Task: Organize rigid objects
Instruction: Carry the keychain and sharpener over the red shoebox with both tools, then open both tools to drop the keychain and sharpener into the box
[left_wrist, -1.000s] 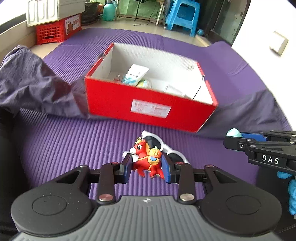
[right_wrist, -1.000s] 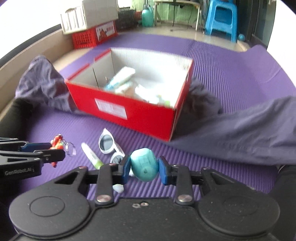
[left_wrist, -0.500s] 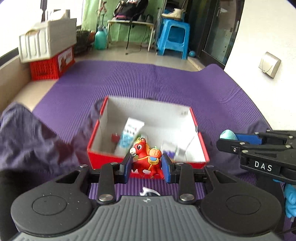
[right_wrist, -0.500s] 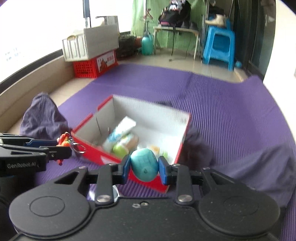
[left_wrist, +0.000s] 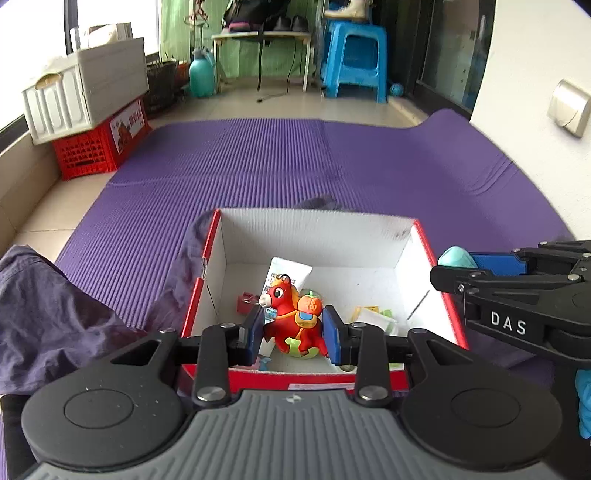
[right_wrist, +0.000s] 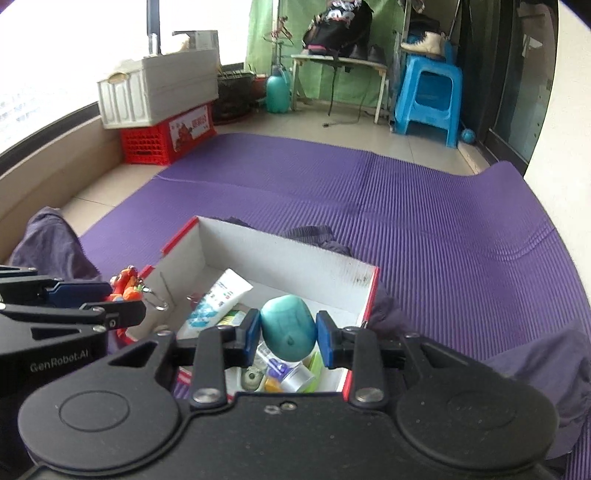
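Step in hand: placement. The left gripper (left_wrist: 293, 329) clamps a red toy horse (left_wrist: 291, 319) above the red box (left_wrist: 428, 240); the right gripper (right_wrist: 288, 334) clamps a smooth teal egg (right_wrist: 288, 332) there too. Next: lower, then open jaws over bare floor beside the tube (right_wrist: 218, 301).

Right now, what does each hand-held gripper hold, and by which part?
The left hand-held gripper holds the red toy horse by its sides. The right hand-held gripper holds the teal egg across its middle.

Purple mat (left_wrist: 258, 166) on tile floor (left_wrist: 40, 218); carries red box (left_wrist: 441, 295), dark cloth (left_wrist: 55, 314).
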